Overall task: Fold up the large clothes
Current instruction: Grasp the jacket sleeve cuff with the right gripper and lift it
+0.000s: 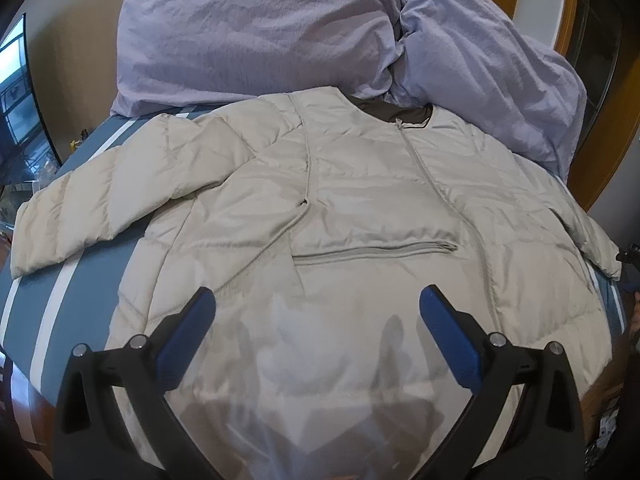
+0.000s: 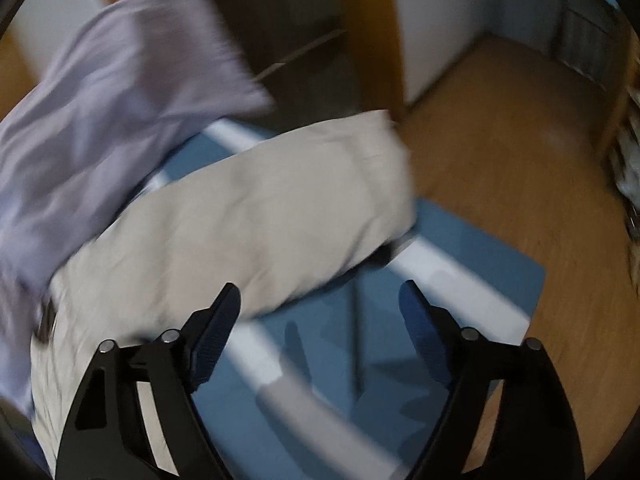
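Blue bedding with white stripes (image 1: 44,292) carries your work. On it the pale puffer jacket (image 1: 360,208) lies face up, spread flat across the centre of the left wrist view, collar toward the top of the frame, zip closed. I judge it is laid out so for the first fold. Its one sleeve (image 1: 80,220) stretches to the left edge; the other sleeve (image 2: 256,208) fills the middle of the blurred right wrist view. Your left gripper (image 1: 318,308) hangs above the hem, released and holding nothing. Your right gripper (image 2: 320,304) is also released, beside that sleeve, over bare bedding. Two lilac pillows (image 1: 256,36) rest beyond the collar.
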`<state>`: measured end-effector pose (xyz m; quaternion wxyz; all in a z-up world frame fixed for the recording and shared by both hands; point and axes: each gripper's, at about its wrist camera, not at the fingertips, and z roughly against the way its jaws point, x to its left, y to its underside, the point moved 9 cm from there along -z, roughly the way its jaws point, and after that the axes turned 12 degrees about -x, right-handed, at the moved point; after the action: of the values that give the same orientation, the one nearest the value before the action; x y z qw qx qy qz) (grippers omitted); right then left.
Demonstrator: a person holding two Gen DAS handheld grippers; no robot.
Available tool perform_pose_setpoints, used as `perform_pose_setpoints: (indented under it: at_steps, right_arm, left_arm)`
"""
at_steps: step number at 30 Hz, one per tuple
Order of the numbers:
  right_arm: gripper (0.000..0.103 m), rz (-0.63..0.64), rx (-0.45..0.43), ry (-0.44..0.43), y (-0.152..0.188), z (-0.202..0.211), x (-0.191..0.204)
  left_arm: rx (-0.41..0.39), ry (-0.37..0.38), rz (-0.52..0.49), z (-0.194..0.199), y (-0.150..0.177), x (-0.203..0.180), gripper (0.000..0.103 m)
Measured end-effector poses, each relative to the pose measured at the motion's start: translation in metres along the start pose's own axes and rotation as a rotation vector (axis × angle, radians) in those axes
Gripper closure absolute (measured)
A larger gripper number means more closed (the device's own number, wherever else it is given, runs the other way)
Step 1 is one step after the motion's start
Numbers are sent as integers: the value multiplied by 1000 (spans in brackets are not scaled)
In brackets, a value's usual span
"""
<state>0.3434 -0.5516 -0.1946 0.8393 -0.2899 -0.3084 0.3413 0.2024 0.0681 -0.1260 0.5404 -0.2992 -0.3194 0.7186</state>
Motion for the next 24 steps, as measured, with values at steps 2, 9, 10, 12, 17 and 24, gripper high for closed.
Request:
perform_pose_setpoints:
  at_steps: [2,9,10,12,17,24]
  right_arm:
    - [23,-43,11,36,-6,-15,-15]
    - [30,-111,33,61,-8,-41,-32]
    - [35,-114,38,53,-10,-43,-32]
    - [49,-123,34,35,-11,-44,-29]
    - [78,-101,11,22,-18,-43,-21]
    - [83,117,-171,1,-56,4,54]
  left_arm:
    - [9,0,-8,-7,0,2,2]
    - [23,-7,-38,-20,2,2,2]
    - [22,-7,-39,-21,1,2,2]
    - [20,-7,-39,-21,0,2,2]
    - [15,-5,-35,-23,-3,6,2]
    - [-12,-6,-16,-19,-14,19,2]
